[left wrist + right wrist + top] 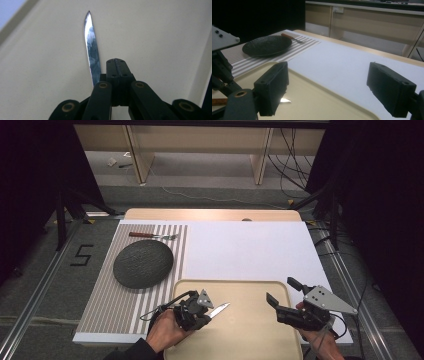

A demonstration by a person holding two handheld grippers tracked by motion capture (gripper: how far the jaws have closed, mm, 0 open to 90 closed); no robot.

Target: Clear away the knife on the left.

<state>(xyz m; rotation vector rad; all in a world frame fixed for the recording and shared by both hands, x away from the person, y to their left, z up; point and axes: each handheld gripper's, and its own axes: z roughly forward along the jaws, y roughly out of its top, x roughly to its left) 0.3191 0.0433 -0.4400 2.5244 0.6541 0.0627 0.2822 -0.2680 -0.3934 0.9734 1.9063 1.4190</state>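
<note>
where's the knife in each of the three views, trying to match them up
High view: the knife sits low centre, blade sticking out right of the left gripper, over the beige tray.
Left gripper view: blade upper centre-left, rising past the shut jaws.
Right gripper view: blade tip at bottom left, just beside the near jaw.
Shared landmark: the beige tray, under the knife in all three views.

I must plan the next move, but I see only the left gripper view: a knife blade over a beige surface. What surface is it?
Observer: A beige tray at the table's near edge; the left gripper holds the knife above it.
Operator: Where is the right gripper?
Observer: The right gripper is over the tray's right rim, jaws wide apart, holding nothing.
Operator: What else lies on the table?
Observer: A dark plate on a striped mat, with a fork behind it.
</note>
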